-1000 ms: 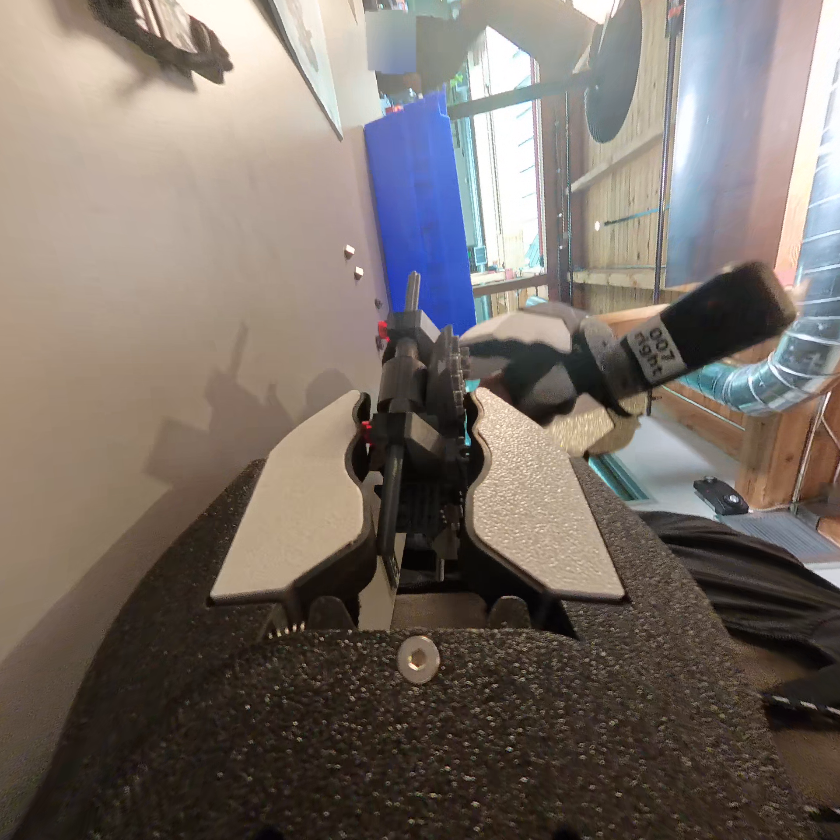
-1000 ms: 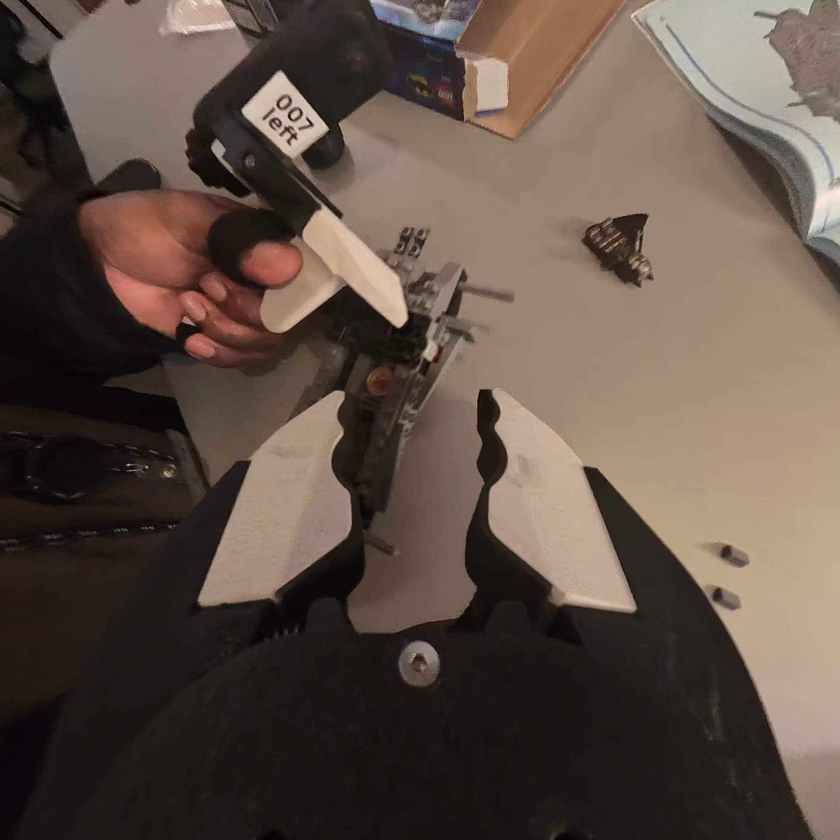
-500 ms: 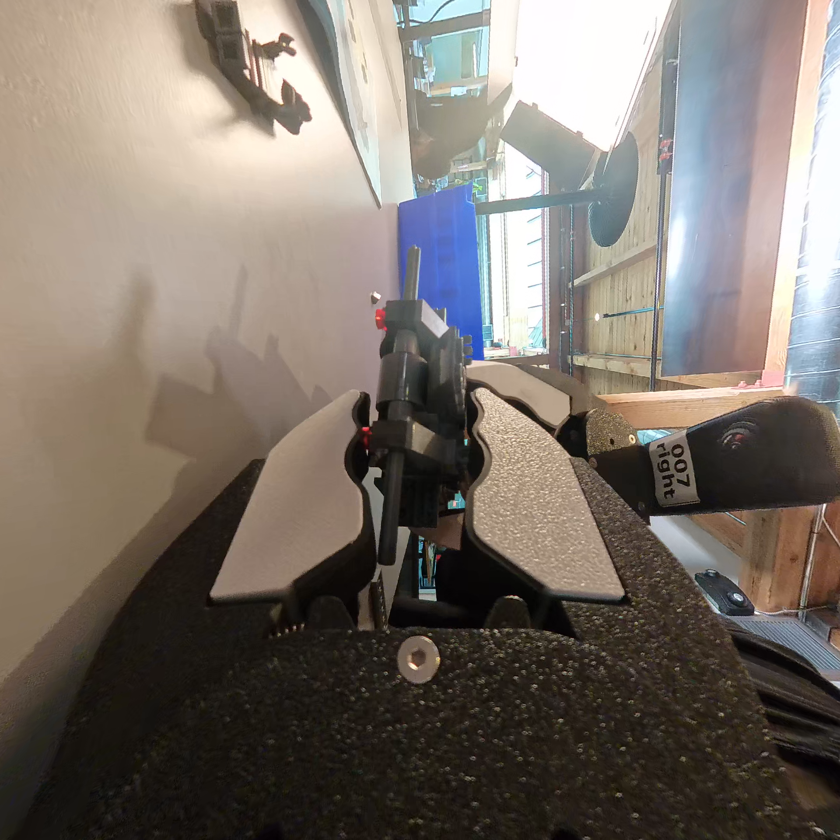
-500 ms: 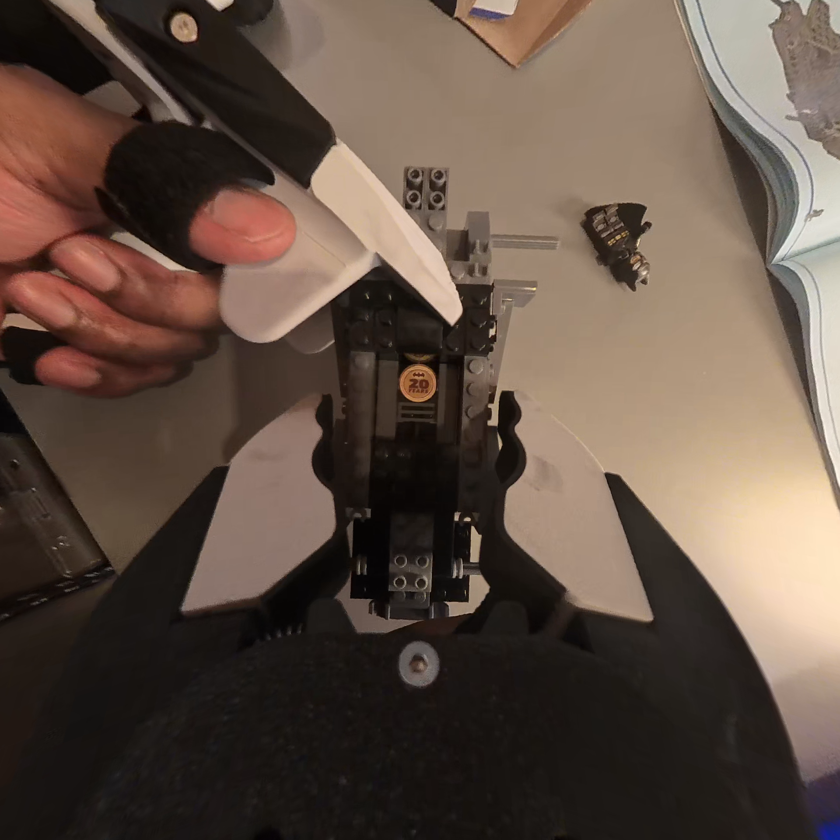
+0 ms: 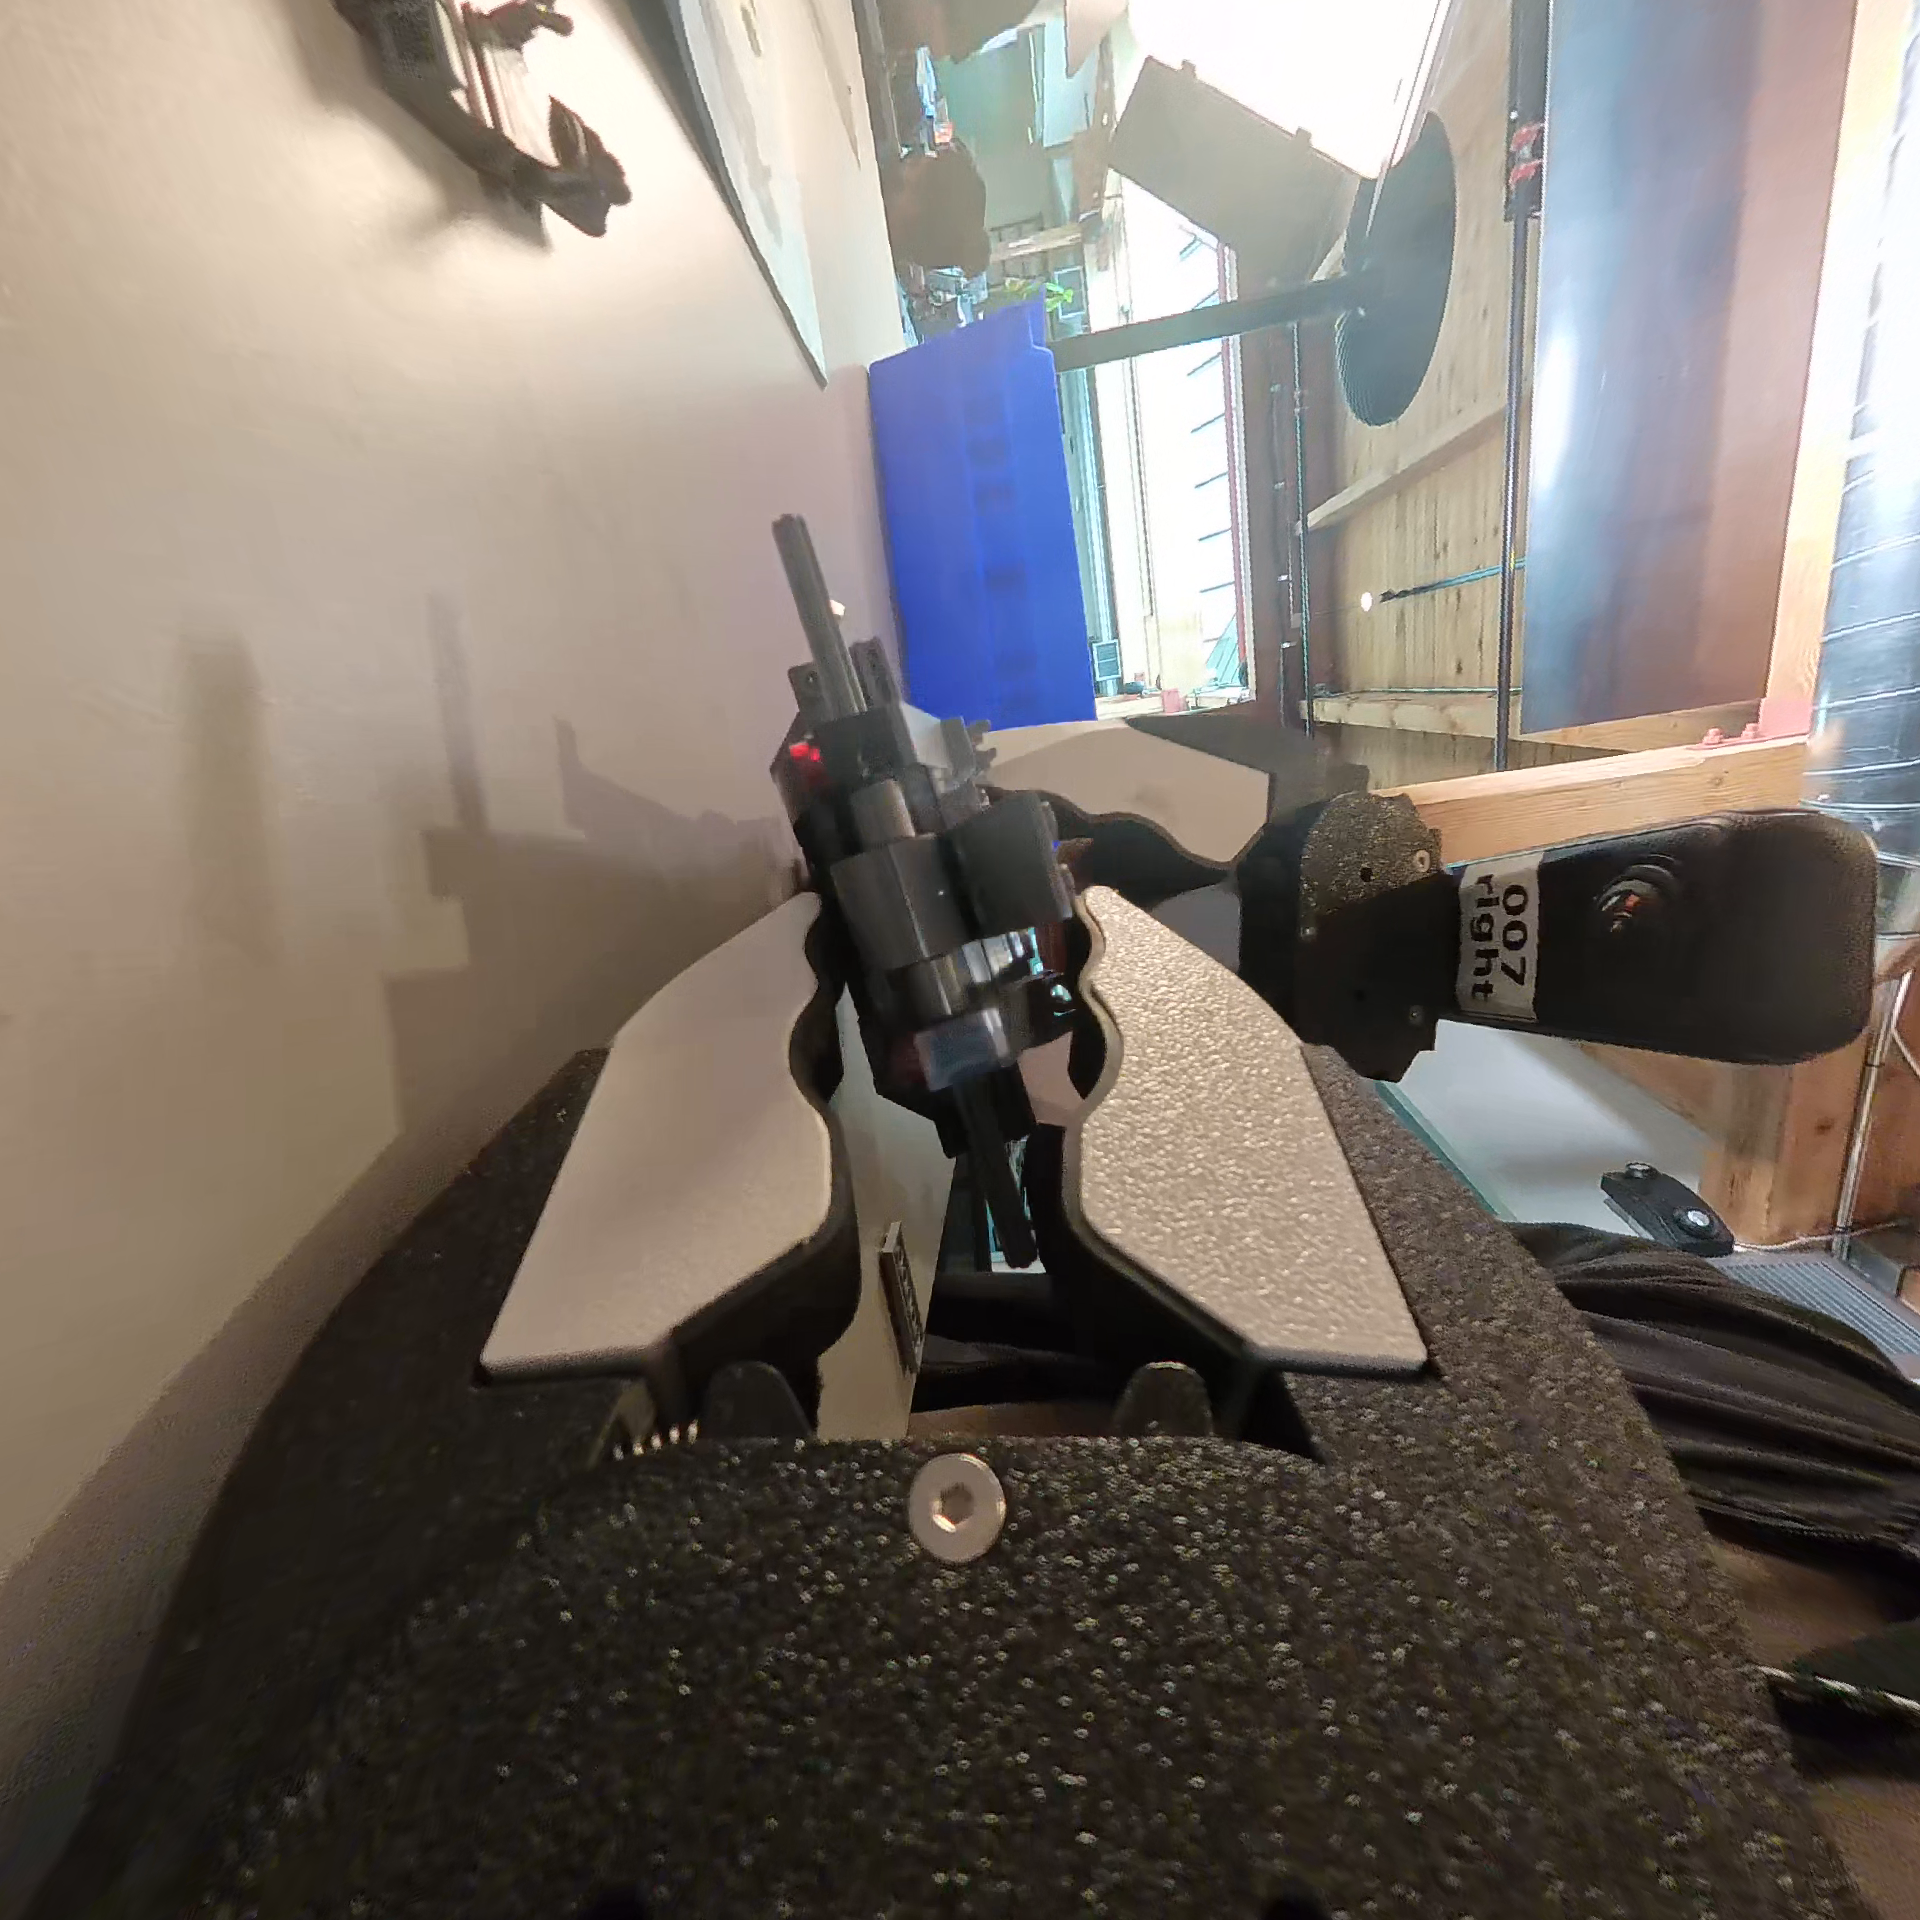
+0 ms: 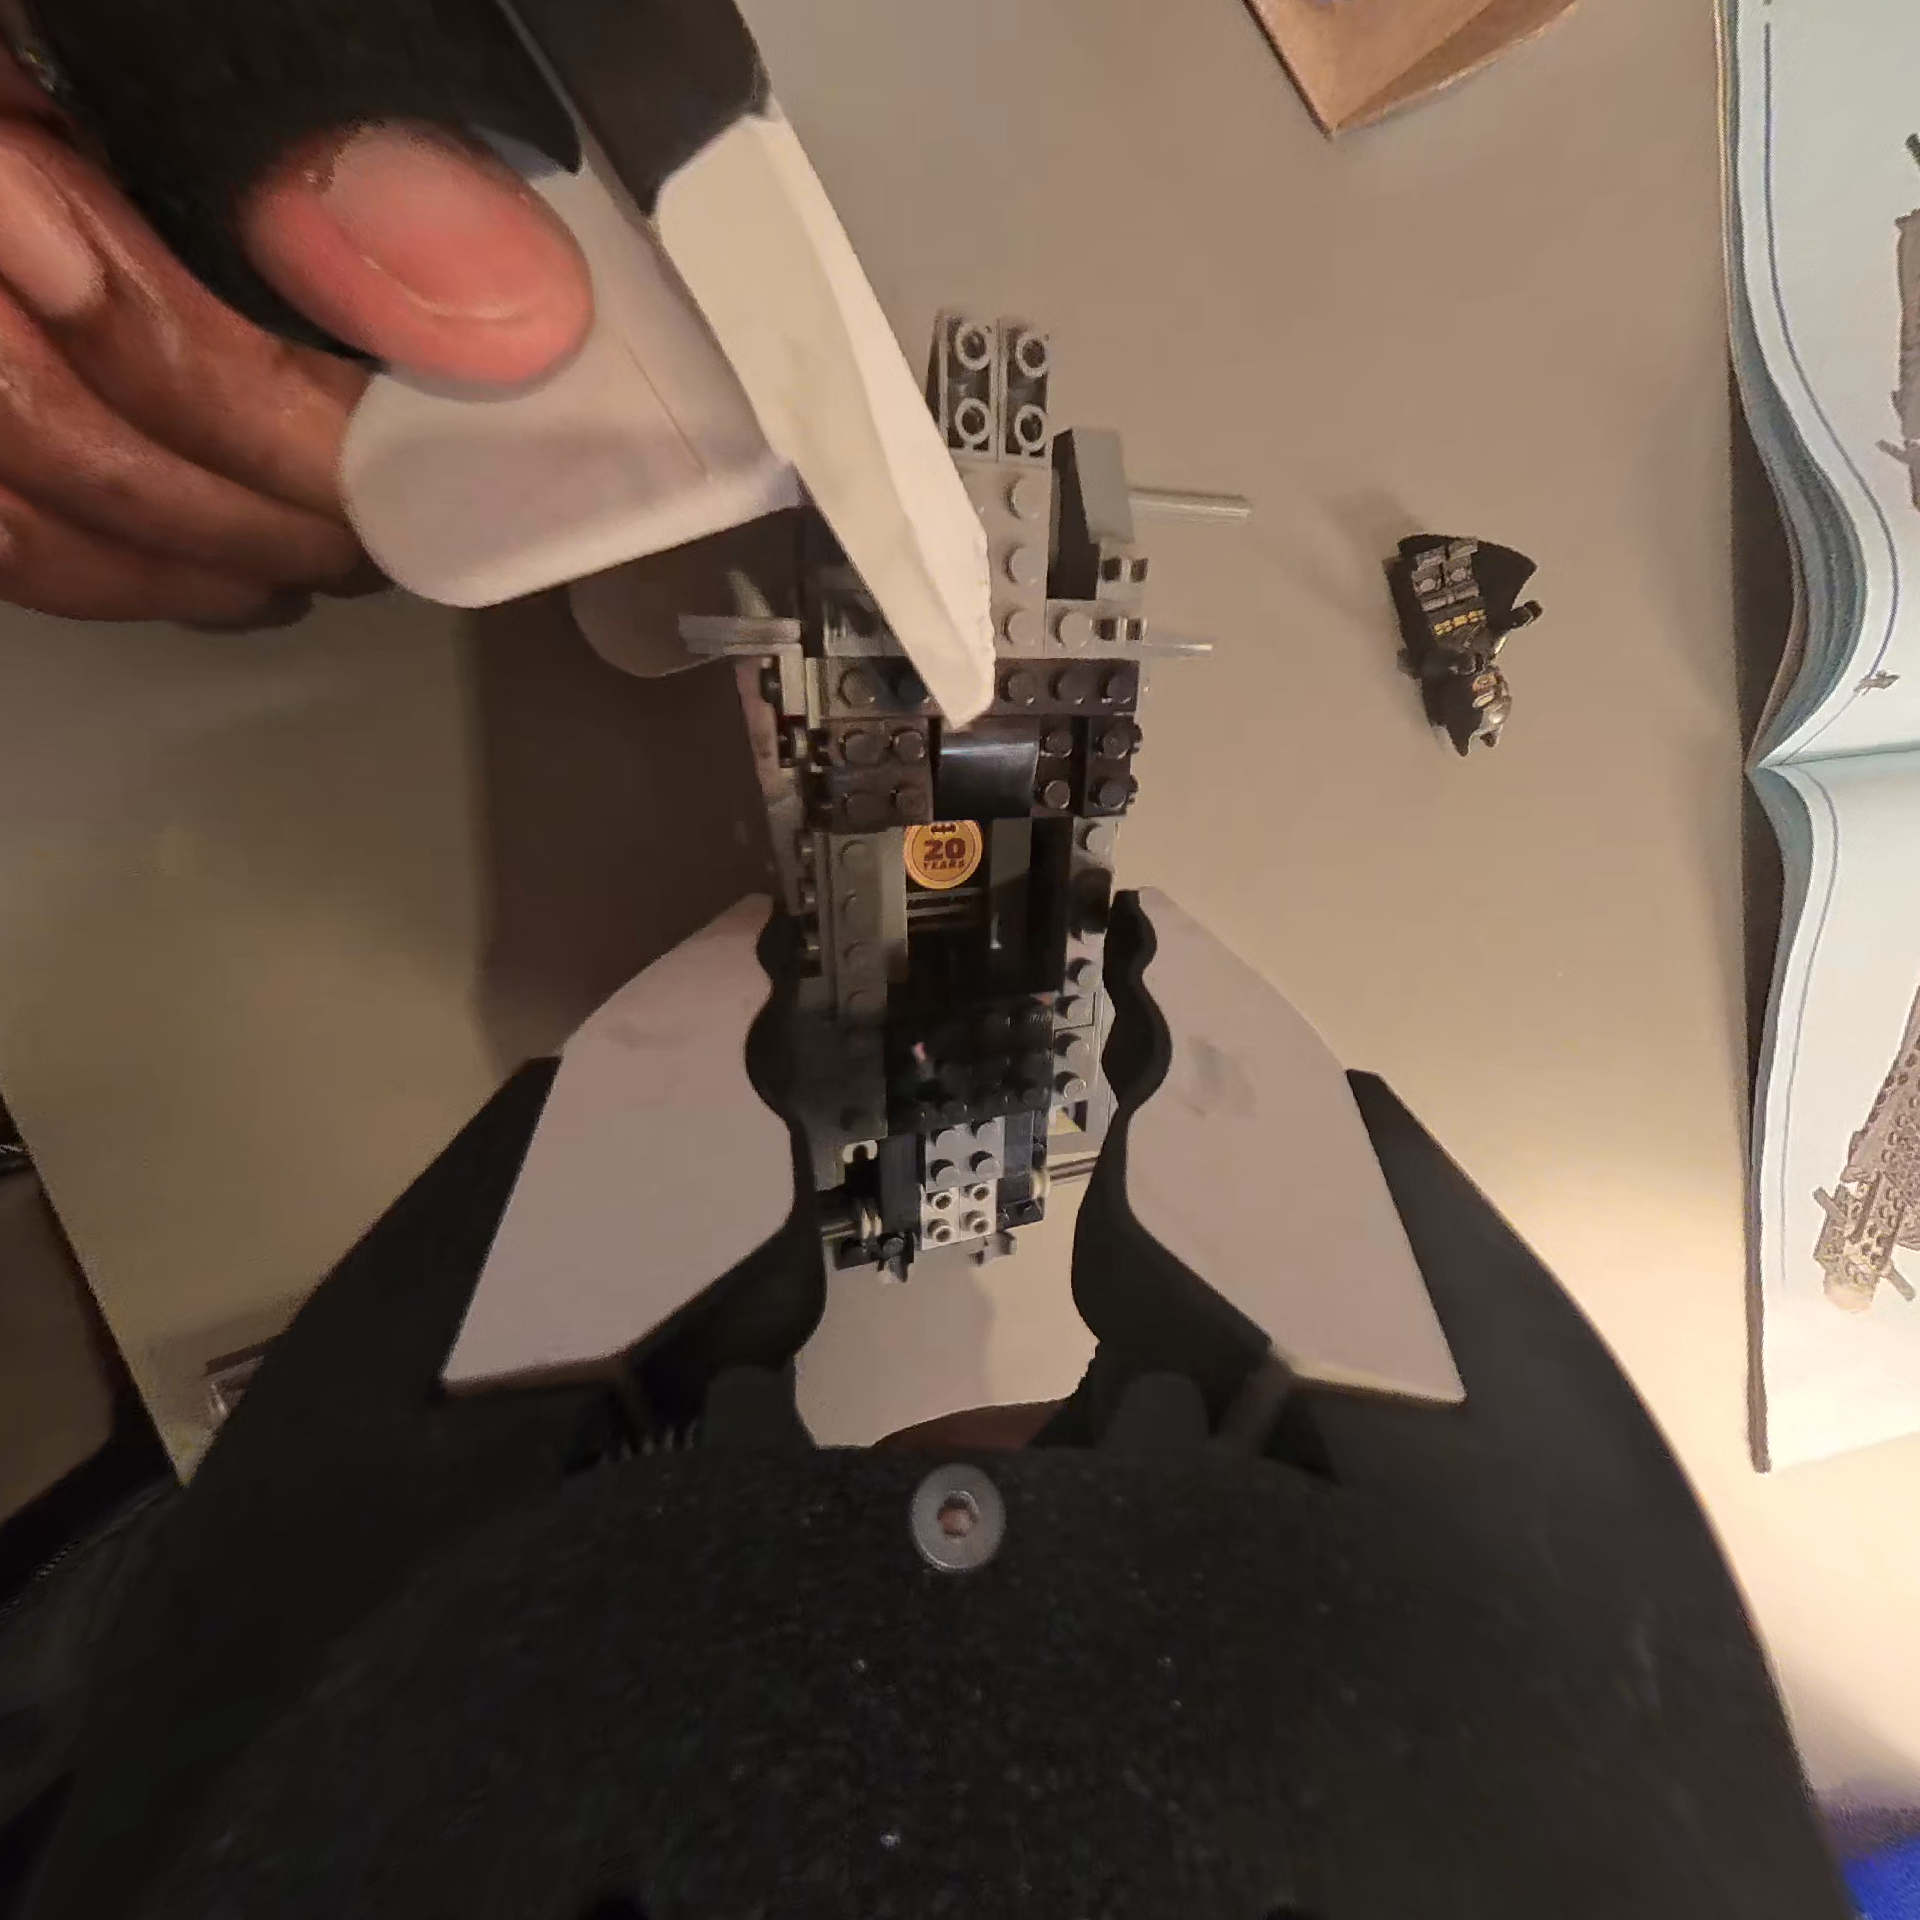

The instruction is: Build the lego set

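Note:
A dark grey and black brick model (image 6: pixel 935 727) with a round gold tile is held above the grey table (image 6: pixel 1403 312) between both grippers. My left gripper (image 5: pixel 951 914) is shut on one end of it, and its white fingers (image 6: pixel 831 468) show pressed on the model's far end in the right wrist view. My right gripper (image 6: pixel 945 925) is shut on the model's near end, with both pads against its sides. The model (image 5: pixel 935 935) sits tilted in the left wrist view, with the right gripper's fingers (image 5: pixel 1143 790) reaching in from the right.
A person's hand (image 6: pixel 208 364) holds the left gripper. A small black brick piece (image 6: pixel 1465 644) lies on the table to the right. An open instruction booklet (image 6: pixel 1829 520) lies at the right edge and a cardboard box (image 6: pixel 1382 52) at the top. A blue bin (image 5: pixel 977 520) stands behind.
My right gripper moved in over the model's near end with its fingers wide apart, then closed on its sides. The left gripper kept its hold, and the model tilted slightly.

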`<state>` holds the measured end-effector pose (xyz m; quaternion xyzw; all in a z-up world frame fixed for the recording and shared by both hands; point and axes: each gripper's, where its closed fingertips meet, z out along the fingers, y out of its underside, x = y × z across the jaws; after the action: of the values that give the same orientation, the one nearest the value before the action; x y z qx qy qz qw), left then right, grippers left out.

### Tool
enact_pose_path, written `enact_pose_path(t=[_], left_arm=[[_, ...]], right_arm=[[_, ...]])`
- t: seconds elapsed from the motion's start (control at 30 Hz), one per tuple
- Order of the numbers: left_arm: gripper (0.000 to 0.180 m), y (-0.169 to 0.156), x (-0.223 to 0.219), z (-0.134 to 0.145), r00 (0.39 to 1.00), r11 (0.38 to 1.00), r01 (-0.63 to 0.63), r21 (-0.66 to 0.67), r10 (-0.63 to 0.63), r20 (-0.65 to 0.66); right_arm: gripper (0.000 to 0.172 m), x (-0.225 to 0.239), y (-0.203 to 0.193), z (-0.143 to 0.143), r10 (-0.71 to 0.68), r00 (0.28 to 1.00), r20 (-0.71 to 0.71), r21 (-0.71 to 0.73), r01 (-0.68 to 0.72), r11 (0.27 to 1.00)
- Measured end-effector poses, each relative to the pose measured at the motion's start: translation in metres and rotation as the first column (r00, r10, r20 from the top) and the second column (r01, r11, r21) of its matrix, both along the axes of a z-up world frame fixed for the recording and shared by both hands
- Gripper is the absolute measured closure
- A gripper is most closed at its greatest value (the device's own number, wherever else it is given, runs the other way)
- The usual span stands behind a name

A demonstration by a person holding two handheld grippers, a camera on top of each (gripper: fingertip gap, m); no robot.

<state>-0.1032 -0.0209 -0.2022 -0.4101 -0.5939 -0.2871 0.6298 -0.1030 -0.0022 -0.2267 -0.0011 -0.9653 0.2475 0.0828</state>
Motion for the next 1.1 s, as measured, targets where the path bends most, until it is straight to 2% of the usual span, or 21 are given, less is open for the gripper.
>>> enact_pose_path(t=[0.1,0.2,0.37,0.47,0.57,0.67,0.8,1.03,1.1], left_arm=[[0.141,-0.003,-0.002,-0.003,0.999,1.000,-0.025,0.001,0.025,0.023],[0.142,-0.006,-0.006,-0.002,0.997,0.996,-0.052,0.077,0.047,0.061],[0.142,-0.013,-0.011,0.000,0.993,0.986,-0.091,0.141,0.079,0.086],[0.143,-0.018,-0.012,0.001,0.992,0.984,-0.101,0.147,0.088,0.088],[0.144,-0.024,-0.014,0.000,0.990,0.981,-0.122,0.148,0.109,0.094],[0.144,-0.025,-0.016,-0.001,0.987,0.980,-0.141,0.141,0.127,0.099],[0.144,-0.024,-0.018,0.000,0.983,0.975,-0.161,0.150,0.145,0.114],[0.144,-0.024,-0.017,-0.001,0.978,0.972,-0.183,0.146,0.165,0.125],[0.144,-0.024,-0.015,-0.001,0.979,0.972,-0.181,0.147,0.164,0.120]], right_arm=[[0.115,-0.004,-0.002,0.001,-0.002,1.000,-0.029,-0.004,0.002,1.000],[0.115,-0.007,-0.003,0.007,-0.011,0.999,-0.047,-0.029,0.010,1.000],[0.116,-0.008,0.006,0.039,-0.034,0.993,-0.115,-0.140,0.017,0.990],[0.117,0.013,0.026,0.052,0.025,0.994,-0.103,-0.188,-0.044,0.981],[0.116,0.047,0.052,0.035,0.132,0.991,-0.039,-0.157,-0.136,0.978],[0.115,0.083,0.078,0.001,0.234,0.972,0.026,-0.054,-0.233,0.971],[0.114,0.108,0.091,-0.027,0.266,0.962,0.058,0.027,-0.268,0.963],[0.113,0.118,0.085,-0.021,0.216,0.970,0.110,-0.043,-0.212,0.976],[0.119,0.123,0.079,-0.018,0.229,0.968,0.099,-0.073,-0.223,0.972]])
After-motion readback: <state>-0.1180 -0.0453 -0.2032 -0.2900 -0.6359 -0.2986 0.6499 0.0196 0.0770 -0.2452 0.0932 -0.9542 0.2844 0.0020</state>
